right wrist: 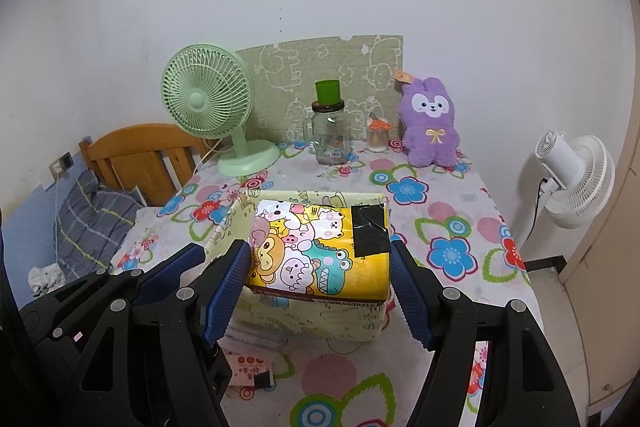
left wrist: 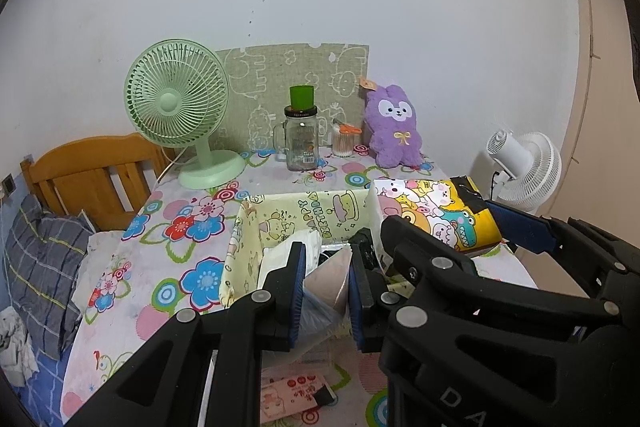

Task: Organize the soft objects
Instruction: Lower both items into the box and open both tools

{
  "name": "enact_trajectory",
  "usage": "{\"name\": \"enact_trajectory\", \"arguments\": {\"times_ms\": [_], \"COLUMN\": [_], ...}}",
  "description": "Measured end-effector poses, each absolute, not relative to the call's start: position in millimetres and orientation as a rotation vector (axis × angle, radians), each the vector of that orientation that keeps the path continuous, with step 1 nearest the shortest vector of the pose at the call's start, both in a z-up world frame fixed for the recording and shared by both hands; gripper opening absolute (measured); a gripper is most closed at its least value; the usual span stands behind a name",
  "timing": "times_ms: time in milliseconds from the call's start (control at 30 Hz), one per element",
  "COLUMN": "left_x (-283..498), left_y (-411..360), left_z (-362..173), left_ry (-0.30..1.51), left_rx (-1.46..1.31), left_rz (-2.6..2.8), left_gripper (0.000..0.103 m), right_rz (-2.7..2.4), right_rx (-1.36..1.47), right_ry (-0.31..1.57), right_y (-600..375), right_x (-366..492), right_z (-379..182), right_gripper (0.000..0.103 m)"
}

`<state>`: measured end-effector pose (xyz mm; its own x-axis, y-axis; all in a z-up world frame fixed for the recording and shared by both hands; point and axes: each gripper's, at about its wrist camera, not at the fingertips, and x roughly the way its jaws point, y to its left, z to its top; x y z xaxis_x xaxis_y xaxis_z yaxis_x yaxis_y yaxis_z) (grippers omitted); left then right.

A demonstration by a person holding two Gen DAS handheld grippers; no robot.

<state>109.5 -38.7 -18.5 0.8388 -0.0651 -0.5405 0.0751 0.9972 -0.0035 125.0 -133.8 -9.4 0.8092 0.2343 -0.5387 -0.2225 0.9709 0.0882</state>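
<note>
My left gripper is shut on a crinkly clear plastic packet with beige-pink contents, held over the near edge of a pale yellow fabric box. My right gripper is shut on a yellow cartoon tissue pack patched with black tape, held just above the same box. In the left wrist view that pack hangs over the box's right side. White tissue and dark items lie inside the box. A purple plush rabbit sits upright at the table's back right.
A green fan, a glass jar with a green cup and a cotton-swab jar stand along the back. A pink card lies near the front. A white fan stands right of the table, a bed with a plaid pillow left.
</note>
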Motion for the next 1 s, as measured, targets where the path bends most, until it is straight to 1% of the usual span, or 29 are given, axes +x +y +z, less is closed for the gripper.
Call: {"name": "enact_trajectory", "arguments": {"times_ms": [500, 1000], "left_x": [147, 183], "left_y": [-36, -40], "left_z": [-27, -43], "left_ry": [0.586, 0.617], "left_rx": [-0.001, -0.003], "left_rz": [-0.111, -0.157], "left_gripper": [0.018, 0.018], "right_rz": [0.260, 0.250], "right_rx": [0.020, 0.031], "right_ry": [0.589, 0.628], "right_y": [-133, -134], "right_x": [162, 200], "right_z": [-13, -30], "right_gripper": [0.073, 0.073]}}
